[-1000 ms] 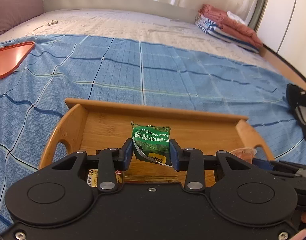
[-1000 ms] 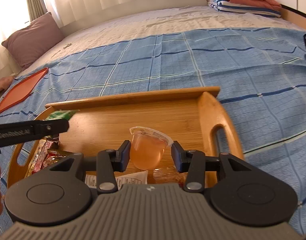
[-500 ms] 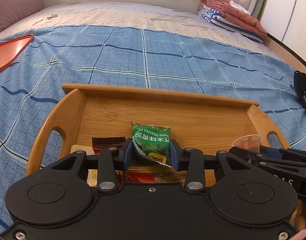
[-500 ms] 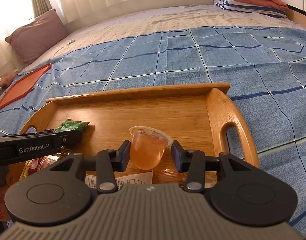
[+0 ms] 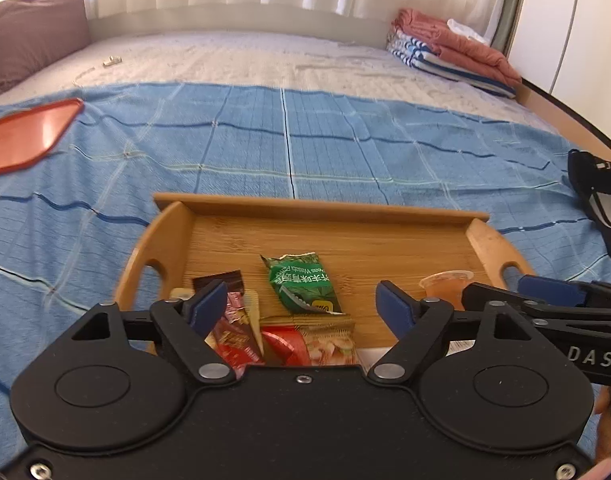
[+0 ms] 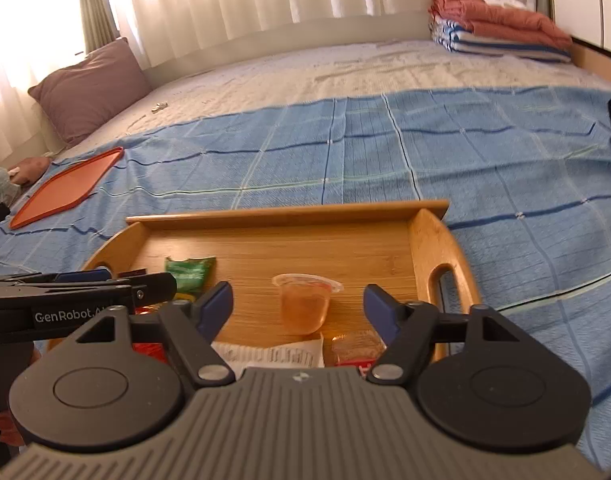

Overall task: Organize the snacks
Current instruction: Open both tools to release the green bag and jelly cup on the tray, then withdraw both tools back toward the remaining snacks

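A wooden tray (image 5: 481, 236) (image 6: 437, 248) with handles lies on the blue checked blanket. A green wasabi pea packet (image 5: 303, 284) (image 6: 189, 272) lies flat on it. An orange jelly cup (image 6: 305, 306) (image 5: 445, 286) stands upright on it. Several other snack packets (image 5: 305, 340) lie at the tray's near edge. My left gripper (image 5: 301, 308) is open and empty, just behind the green packet. My right gripper (image 6: 297, 308) is open and empty, its fingers either side of the jelly cup and slightly nearer.
An orange flat tray (image 5: 25, 136) (image 6: 65, 188) lies on the blanket at the far left. A brown pillow (image 6: 89, 88) is at the back left. Folded blankets (image 5: 453, 56) are at the back right. A black item (image 5: 597, 200) lies at the right.
Both grippers opened. The left let go of the green packet, which now lies on the tray. The right let go of the jelly cup, which now stands on the tray. Both pulled back slightly.
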Motion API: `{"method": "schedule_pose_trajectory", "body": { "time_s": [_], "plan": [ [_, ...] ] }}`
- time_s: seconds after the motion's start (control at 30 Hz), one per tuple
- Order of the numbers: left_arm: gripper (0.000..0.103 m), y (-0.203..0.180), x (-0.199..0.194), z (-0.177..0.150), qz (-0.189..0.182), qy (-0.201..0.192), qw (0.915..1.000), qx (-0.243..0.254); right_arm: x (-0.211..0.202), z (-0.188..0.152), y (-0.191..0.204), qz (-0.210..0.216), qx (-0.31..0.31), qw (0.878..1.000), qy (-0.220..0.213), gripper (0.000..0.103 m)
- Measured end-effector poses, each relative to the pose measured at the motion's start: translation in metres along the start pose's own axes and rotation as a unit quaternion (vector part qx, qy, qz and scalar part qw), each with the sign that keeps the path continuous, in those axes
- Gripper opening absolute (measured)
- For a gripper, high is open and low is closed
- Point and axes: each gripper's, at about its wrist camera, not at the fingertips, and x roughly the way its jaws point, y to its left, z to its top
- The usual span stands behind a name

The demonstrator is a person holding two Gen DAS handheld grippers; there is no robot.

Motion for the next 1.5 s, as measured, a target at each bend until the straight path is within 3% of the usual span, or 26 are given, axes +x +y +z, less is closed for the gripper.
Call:
{"method": "schedule_pose_trajectory", "body": {
  "time_s": [0.5,0.77,1.07,1.23,1.5],
  "plan": [
    [0.090,-0.013,-0.131,-0.029,-0.005,-0.045,0.9978,0.049,-0.113,-0.012,0.039,0.009,-0.069,0.997,-0.038,0.087],
    [0.091,-0.017,-0.191,-0.060,-0.010,-0.057,0.9974,0.041,-0.163,-0.034,0.055,0.022,-0.086,0.995,-0.053,0.089],
    [0.095,-0.019,-0.237,-0.100,-0.019,-0.072,0.9950,0.067,-0.197,-0.061,0.054,0.042,-0.093,0.993,-0.054,0.089],
    [0.096,-0.022,-0.249,-0.126,-0.033,-0.056,0.9953,0.071,-0.209,-0.081,0.049,0.035,-0.112,0.992,-0.054,0.091],
    [0.096,-0.025,-0.274,-0.138,-0.051,-0.053,0.9945,0.075,-0.232,-0.093,0.036,0.047,-0.103,0.992,-0.050,0.091]
  ]
}}
